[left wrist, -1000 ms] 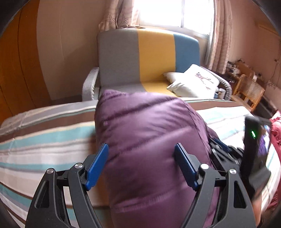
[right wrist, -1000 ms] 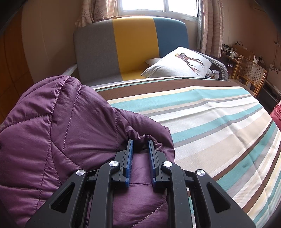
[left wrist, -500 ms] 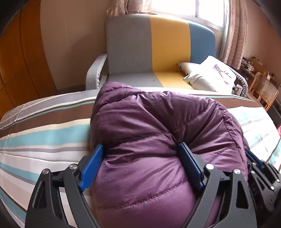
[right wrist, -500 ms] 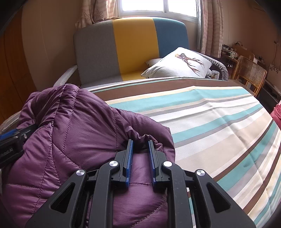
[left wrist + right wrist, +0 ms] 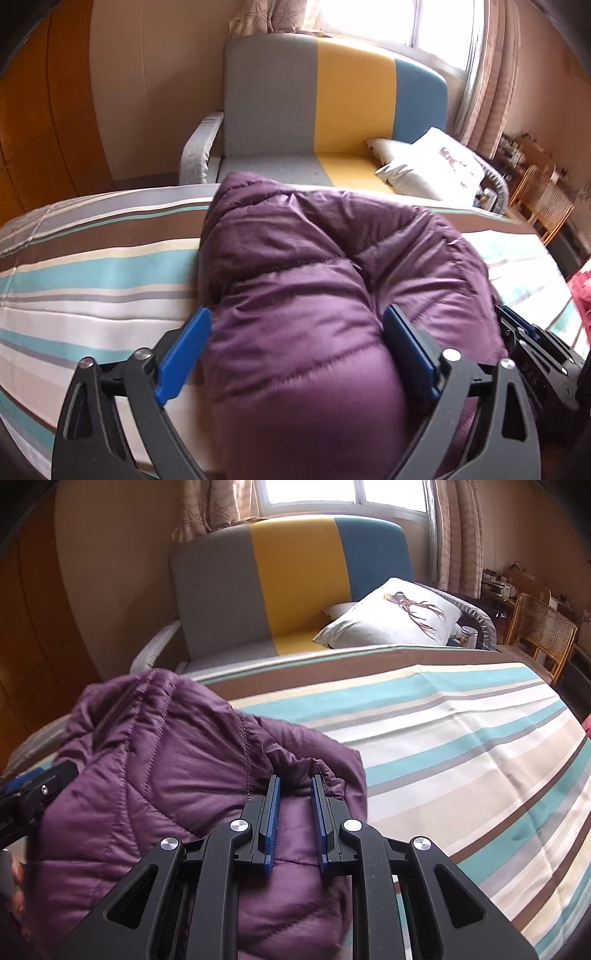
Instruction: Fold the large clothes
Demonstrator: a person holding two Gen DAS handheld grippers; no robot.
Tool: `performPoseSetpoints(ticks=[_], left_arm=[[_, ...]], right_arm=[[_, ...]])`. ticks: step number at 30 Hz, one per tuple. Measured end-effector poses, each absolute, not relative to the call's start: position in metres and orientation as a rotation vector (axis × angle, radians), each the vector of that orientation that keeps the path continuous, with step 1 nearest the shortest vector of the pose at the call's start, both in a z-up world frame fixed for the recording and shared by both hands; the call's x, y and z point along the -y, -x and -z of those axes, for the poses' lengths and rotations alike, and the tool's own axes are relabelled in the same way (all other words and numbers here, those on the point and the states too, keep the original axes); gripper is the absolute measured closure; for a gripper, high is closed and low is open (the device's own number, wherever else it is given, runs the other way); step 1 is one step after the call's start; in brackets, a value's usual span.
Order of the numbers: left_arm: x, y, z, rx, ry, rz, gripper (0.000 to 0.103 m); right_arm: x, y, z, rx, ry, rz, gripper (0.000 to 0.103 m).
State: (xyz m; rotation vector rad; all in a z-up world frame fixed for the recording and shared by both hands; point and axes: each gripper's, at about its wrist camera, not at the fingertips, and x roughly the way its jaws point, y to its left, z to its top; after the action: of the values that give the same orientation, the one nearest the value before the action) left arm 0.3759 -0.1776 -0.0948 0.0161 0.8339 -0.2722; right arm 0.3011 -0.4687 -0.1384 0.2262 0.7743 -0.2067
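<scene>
Left wrist view: a striped bedspread (image 5: 92, 273) covers the bed; a grey, yellow and blue sofa (image 5: 332, 110) stands behind it below the window. The purple quilted jacket (image 5: 314, 295) lies bunched on the bed. The left gripper (image 5: 295, 350) is opening wide, jacket padding bulging between its fingers.

Right wrist view: the right gripper (image 5: 293, 816) stands narrow, pinching a jacket fold. A white pillow (image 5: 391, 616) rests on the sofa.
</scene>
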Motion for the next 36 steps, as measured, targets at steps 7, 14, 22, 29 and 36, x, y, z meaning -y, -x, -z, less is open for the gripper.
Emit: performPoseSetpoints(ticks=[7,14,22,29,36], left_arm=[[0.192,-0.393,0.074,-0.809,-0.051,0.210,0.007],[0.221,-0.421,0.105,-0.870,-0.219,0.193,0.003],[0.227,-0.440,0.130,-0.929,-0.195,0.202,0.002],[0.219,-0.416,0.123,-0.880,-0.198,0.196,0.002],[0.184,-0.362,0.102,-0.865,-0.074,0.275,0.002]], right_arm=[[0.459,-0.320,0.087,-0.706,-0.237,0.062,0.086],[0.444,-0.376,0.140,-0.872,-0.146,0.073,0.086],[0.456,-0.392,0.164,-0.875,-0.187,0.118,0.086],[0.451,-0.372,0.161,-0.831,-0.158,0.131,0.086],[0.448,-0.333,0.129,-0.757,-0.146,0.111,0.045]])
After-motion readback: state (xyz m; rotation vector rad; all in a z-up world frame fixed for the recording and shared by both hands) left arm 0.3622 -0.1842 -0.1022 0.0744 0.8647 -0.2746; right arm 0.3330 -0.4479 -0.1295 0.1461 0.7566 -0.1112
